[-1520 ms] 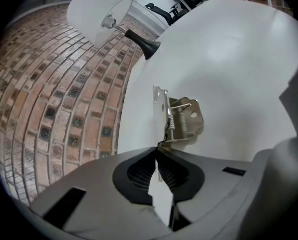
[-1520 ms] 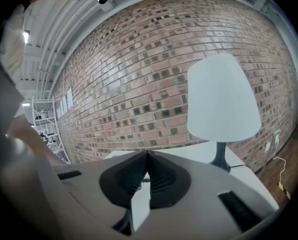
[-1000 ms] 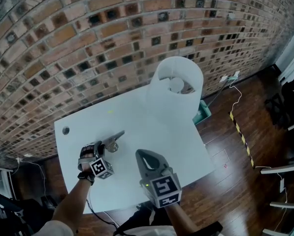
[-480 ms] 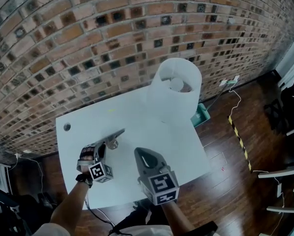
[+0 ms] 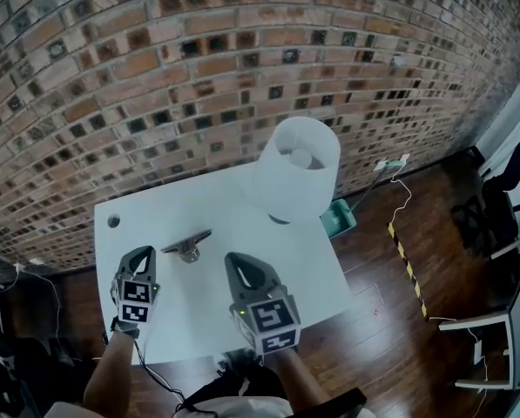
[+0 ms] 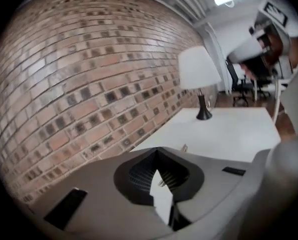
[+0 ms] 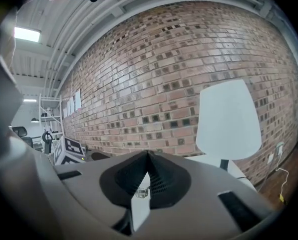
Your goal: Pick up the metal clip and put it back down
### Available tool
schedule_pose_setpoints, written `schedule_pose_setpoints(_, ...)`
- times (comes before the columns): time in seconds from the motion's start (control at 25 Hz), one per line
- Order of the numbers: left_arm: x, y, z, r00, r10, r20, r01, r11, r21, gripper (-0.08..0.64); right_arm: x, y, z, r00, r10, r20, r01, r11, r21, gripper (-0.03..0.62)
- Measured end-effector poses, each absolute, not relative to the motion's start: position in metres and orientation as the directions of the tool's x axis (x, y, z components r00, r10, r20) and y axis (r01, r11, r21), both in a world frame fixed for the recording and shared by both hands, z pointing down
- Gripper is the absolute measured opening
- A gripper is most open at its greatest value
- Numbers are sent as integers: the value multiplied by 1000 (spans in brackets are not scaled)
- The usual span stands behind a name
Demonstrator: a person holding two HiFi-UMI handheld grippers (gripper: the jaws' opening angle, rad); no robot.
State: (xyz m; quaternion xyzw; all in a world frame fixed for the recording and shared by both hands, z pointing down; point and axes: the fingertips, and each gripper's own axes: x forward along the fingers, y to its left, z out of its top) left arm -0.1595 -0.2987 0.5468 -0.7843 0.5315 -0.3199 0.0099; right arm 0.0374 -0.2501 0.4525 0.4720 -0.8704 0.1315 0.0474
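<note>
At far left of the head view, the brick wall [image 5: 155, 77] stands behind a white table [image 5: 207, 207]. A small round hole [image 5: 113, 221] is in the table top near its left back corner.

The left gripper [image 5: 141, 251] is over the front left part of the table, with its marker cube toward the person. In the left gripper view its jaws [image 6: 156, 150] meet at the tips and nothing is between them; only a narrow strip of white table shows through the gap lower down.

The clip [image 5: 187, 244] lies on the table, a little ahead of both grippers and about between them. It touches neither one. It is dark grey metal, with a long bar on top and a rounded part under it.

The right gripper [image 5: 239, 258] is just to the right of the clip, also over the front of the table. In the right gripper view its jaws [image 7: 148, 154] are closed tip to tip and hold nothing. A small pale thing shows through the gap under the tips, but I cannot tell what it is.

Further right, a lamp [image 5: 294, 168] with a white shade stands at the back right corner of the table. Beyond the table's right edge a teal box [image 5: 339, 217] sits on the wooden floor [image 5: 399, 320].
</note>
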Motion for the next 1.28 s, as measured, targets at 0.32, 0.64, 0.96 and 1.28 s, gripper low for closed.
schedule_pose_setpoints(0.32, -186, -256, 451, 292, -924, 246, -944, -319, -79, 23, 23, -242, 431, -566, -808, 164, -824, 543, -164, -11)
schedule_pose_setpoints(0.64, -187, -220, 403, 269, -948, 169, -958, -281, -51, 21, -10, -225, 397, -608, -786, 111, -794, 599, -105, -11)
schedule_pose_setpoints(0.96, -180, -198, 398, 290, -944, 155, -950, -303, -70, 21, -46, -211, 391, -662, -736, 140, -746, 665, -32, -11)
schedule_pose_setpoints(1.28, -177, -182, 390, 303, -943, 140, -943, -318, -101, 21, -55, -191, 383, -683, -719, 132, -727, 686, -27, -11)
